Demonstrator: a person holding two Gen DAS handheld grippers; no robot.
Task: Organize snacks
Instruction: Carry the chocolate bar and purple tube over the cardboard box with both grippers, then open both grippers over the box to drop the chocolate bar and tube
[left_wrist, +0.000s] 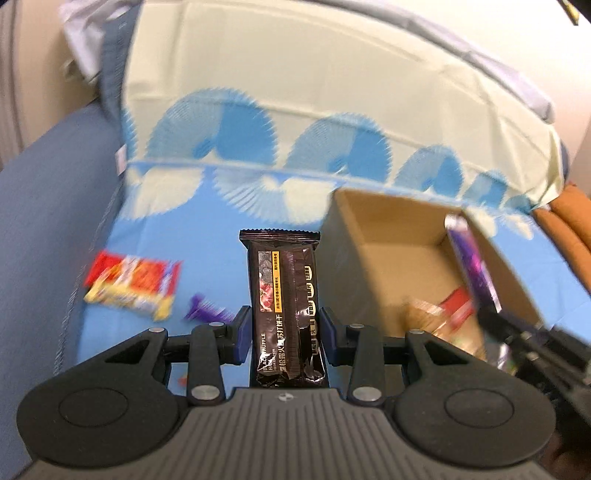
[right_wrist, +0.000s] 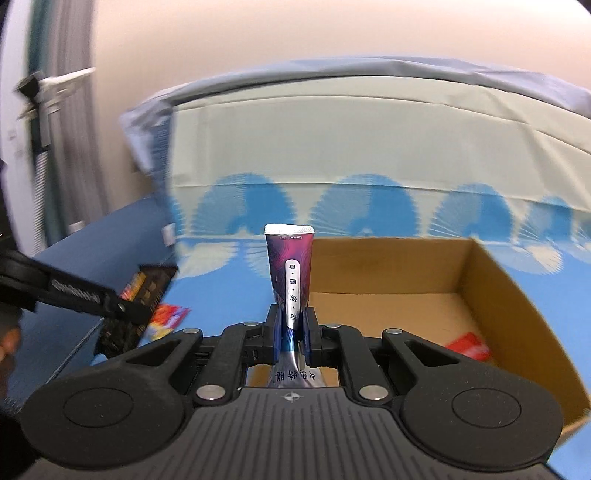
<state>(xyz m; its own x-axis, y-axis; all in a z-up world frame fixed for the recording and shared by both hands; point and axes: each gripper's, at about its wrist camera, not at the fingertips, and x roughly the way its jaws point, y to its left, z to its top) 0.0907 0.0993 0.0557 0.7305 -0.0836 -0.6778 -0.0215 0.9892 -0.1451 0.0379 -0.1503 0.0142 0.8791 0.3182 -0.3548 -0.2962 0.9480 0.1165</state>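
Note:
My left gripper (left_wrist: 283, 334) is shut on a black cracker packet (left_wrist: 283, 295), held upright above the blue bedsheet, left of the cardboard box (left_wrist: 343, 266). My right gripper (right_wrist: 291, 332) is shut on a purple sachet (right_wrist: 291, 266) with a silver stripe, held at the box's (right_wrist: 484, 280) left wall. The left wrist view shows that purple sachet (left_wrist: 474, 266) over the box's right side. In the right wrist view the black packet (right_wrist: 147, 288) shows at the left. A red packet (right_wrist: 469, 345) lies on the box floor.
A red and yellow snack packet (left_wrist: 133, 288) and a small purple wrapper (left_wrist: 205, 312) lie on the sheet to the left. A folded pale quilt (left_wrist: 314, 74) with blue fan prints fills the back. An orange cushion (left_wrist: 569, 221) sits far right.

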